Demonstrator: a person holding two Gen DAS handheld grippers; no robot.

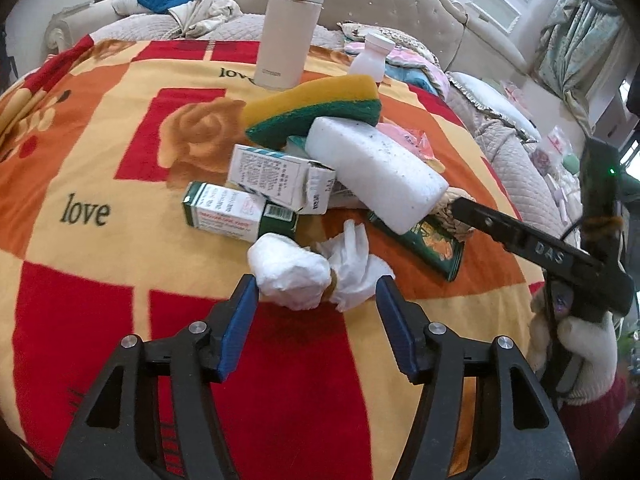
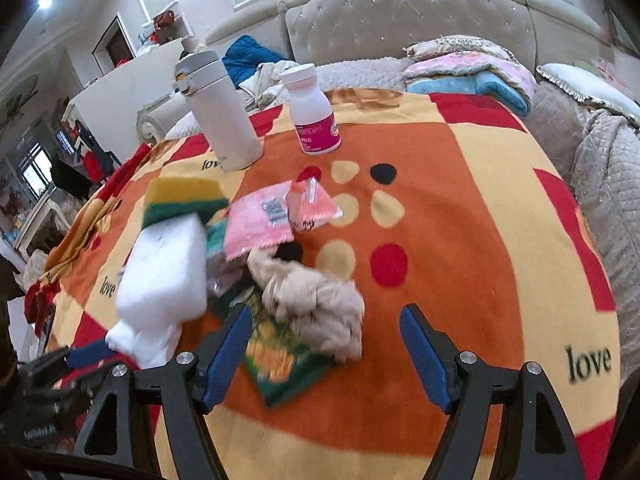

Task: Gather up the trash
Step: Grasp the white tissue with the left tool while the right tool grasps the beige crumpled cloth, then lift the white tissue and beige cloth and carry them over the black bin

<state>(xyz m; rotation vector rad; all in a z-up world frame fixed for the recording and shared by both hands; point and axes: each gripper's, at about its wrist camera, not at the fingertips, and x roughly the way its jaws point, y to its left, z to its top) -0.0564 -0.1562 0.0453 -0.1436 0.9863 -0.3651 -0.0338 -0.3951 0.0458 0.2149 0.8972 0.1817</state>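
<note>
1. While a patterned blanket [image 1: 100, 152] printed with the word "love" covered the bed, a heap of litter lay near its middle.
2. The left gripper [image 1: 316, 300] hovered low over the blanket with its blue-padded fingers spread wide, and a crumpled white tissue [image 1: 304, 276] lay on the blanket between the fingertips, not clamped.
3. Just behind the tissue lay a green and white carton [image 1: 236, 216], with a white printed carton [image 1: 280, 178] resting partly on it.
4. A white foam block [image 1: 380, 176] leaned across the cartons, and a yellow and green sponge [image 1: 316, 110] sat on top of it.
5. A flat green packet [image 1: 432, 244] lay under the near end of the foam block.
6. The right gripper [image 2: 326, 340] was also open wide, empty, its fingers either side of a crumpled beige rag [image 2: 316, 300] lying on the green packet.
7. A pink plastic wrapper [image 2: 276, 216] lay just beyond the rag.
8. Farther back stood a beige flask [image 1: 286, 28] and a white pill bottle [image 2: 314, 112], both upright and apart from the heap.
9. A white-gloved hand [image 1: 584, 352] held the right tool.
</note>
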